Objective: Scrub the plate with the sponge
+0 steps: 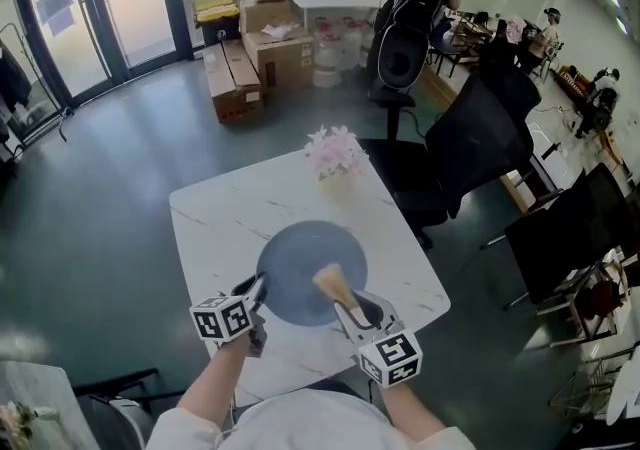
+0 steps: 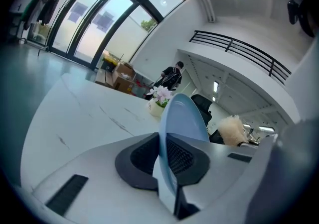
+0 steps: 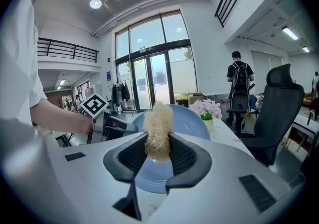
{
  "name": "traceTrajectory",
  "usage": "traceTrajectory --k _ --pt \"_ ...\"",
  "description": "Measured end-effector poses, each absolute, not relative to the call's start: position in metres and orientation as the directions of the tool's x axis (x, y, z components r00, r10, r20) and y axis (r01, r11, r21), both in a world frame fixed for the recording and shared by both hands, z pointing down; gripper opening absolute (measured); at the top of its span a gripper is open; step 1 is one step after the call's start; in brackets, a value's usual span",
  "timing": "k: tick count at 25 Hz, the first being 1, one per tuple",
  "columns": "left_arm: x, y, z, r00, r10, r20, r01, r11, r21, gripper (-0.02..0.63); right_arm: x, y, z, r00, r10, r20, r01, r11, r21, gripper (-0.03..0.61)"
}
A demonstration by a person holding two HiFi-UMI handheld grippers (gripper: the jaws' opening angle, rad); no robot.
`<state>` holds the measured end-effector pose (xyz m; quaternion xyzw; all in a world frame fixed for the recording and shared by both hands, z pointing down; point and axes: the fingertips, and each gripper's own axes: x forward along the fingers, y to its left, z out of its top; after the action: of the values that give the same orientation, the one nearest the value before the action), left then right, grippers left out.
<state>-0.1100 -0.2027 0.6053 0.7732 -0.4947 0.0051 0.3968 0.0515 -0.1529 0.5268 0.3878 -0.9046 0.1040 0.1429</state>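
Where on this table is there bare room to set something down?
Bare marble tabletop lies at the far left, between the potted flowers and the blue plate, and along the right edge. The near edge is crowded: the left gripper grips the plate's rim, the right gripper holds the sponge.

Bright daylight from glass doors; fisheye warp, dark vignetted corners.

The plate is light blue. The sponge is pale yellow. The table is white with thin grey lines. The flowers at its far edge are pink. The left gripper and the right gripper show black and white square marks.
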Motion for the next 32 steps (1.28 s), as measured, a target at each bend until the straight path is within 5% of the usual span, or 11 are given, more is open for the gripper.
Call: traceTrajectory --k 15,32 --pt "-0.131 -0.170 0.559 0.472 -0.815 0.337 -0.832 -0.285 0.475 0.044 -0.028 -0.143 0.536 -0.728 -0.553 0.405 -0.563 0.820 0.106 0.126" --pt "-0.149 -0.176 0.571 0.429 -0.843 0.324 -0.796 -0.184 0.576 0.044 0.022 -0.132 0.581 -0.592 -0.598 0.540 -0.665 0.741 0.092 0.126"
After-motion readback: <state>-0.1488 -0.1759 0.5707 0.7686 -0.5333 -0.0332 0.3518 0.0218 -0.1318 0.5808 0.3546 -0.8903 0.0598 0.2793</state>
